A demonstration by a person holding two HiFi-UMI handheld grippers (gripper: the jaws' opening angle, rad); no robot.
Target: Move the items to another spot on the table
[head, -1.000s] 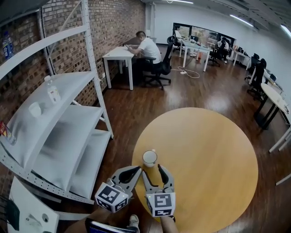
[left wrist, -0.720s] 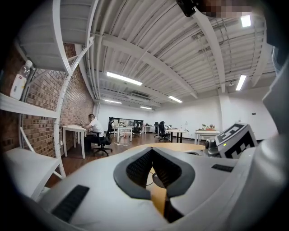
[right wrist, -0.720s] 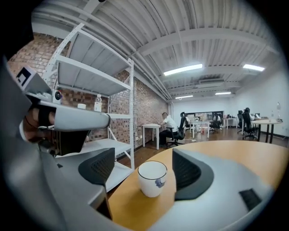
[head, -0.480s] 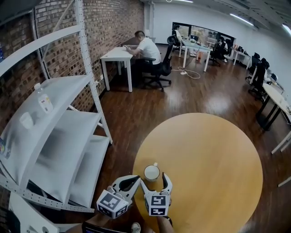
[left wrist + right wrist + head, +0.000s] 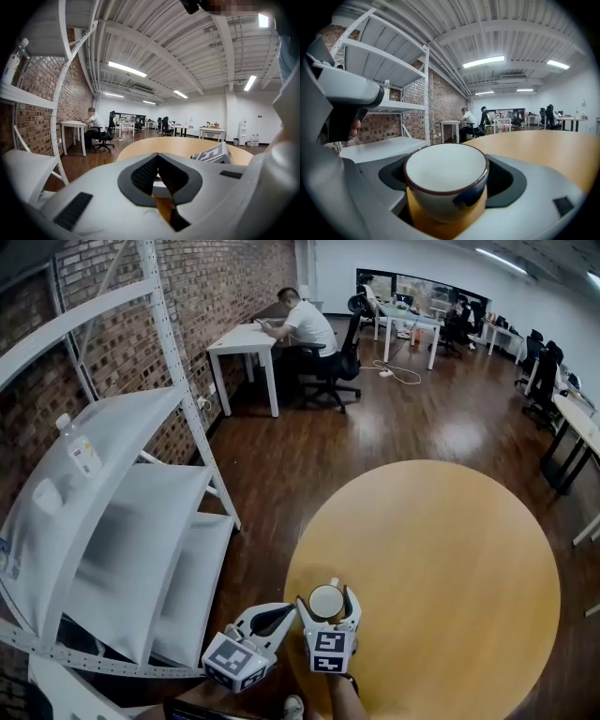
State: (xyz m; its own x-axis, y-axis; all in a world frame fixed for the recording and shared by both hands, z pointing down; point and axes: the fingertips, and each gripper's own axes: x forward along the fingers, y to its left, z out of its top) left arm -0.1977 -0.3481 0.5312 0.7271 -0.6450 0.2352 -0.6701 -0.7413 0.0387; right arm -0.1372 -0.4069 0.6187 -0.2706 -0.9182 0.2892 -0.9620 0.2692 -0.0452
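A white cup with a dark rim stands upright near the near-left edge of the round wooden table. My right gripper is open and its jaws have just been opening; they reach around the cup, one on each side. In the right gripper view the cup fills the space between the jaws of the right gripper, with small gaps at both pads. My left gripper is shut on nothing, just left of the cup at the table's rim. In the left gripper view the left gripper has its tips together.
A white shelving rack stands close on the left, with a bottle on an upper shelf. Dark wooden floor lies between the rack and the table. A person sits at a white desk far behind. More desks and chairs line the back right.
Both grippers have come down and forward toward the cup. The right jaws have spread wide and now stand on either side of the cup, which was ahead of them before.
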